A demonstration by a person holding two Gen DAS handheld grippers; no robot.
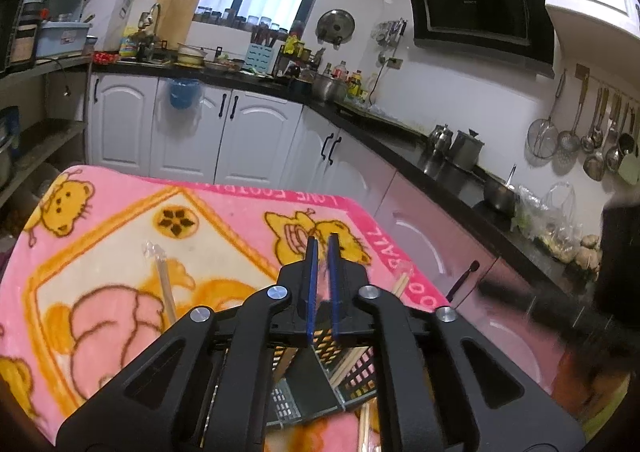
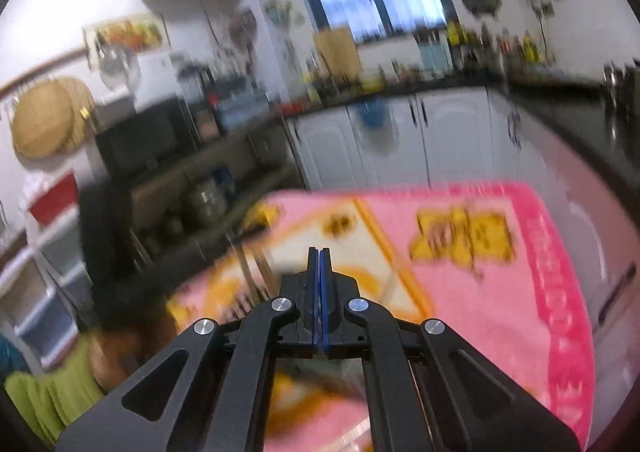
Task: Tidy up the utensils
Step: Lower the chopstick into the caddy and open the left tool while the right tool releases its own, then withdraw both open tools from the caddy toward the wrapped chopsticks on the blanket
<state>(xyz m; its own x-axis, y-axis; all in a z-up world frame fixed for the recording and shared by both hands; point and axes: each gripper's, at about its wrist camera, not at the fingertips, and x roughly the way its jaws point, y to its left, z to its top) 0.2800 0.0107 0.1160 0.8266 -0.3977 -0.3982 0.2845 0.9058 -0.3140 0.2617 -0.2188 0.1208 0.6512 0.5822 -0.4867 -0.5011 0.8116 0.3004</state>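
A pink cartoon blanket [image 1: 120, 252] covers the table. On it lies a wrapped pair of chopsticks [image 1: 164, 284]. A black mesh utensil holder [image 1: 344, 368] with wooden chopsticks in it sits just under my left gripper [image 1: 322, 242], whose blue-padded jaws stand nearly closed with a thin gap and nothing between them. More chopstick tips [image 1: 402, 284] stick out to its right. The right wrist view is blurred by motion; my right gripper [image 2: 319, 252] is shut and empty above the blanket [image 2: 500, 292], with chopsticks [image 2: 256, 272] upright to its left.
White cabinets [image 1: 192, 132] and a black L-shaped counter [image 1: 400, 140] with pots and bottles run behind and to the right of the table. Ladles hang on the right wall [image 1: 592, 140]. A blurred dark shape [image 1: 616, 264] is at the right edge. Shelves stand at left [image 2: 168, 180].
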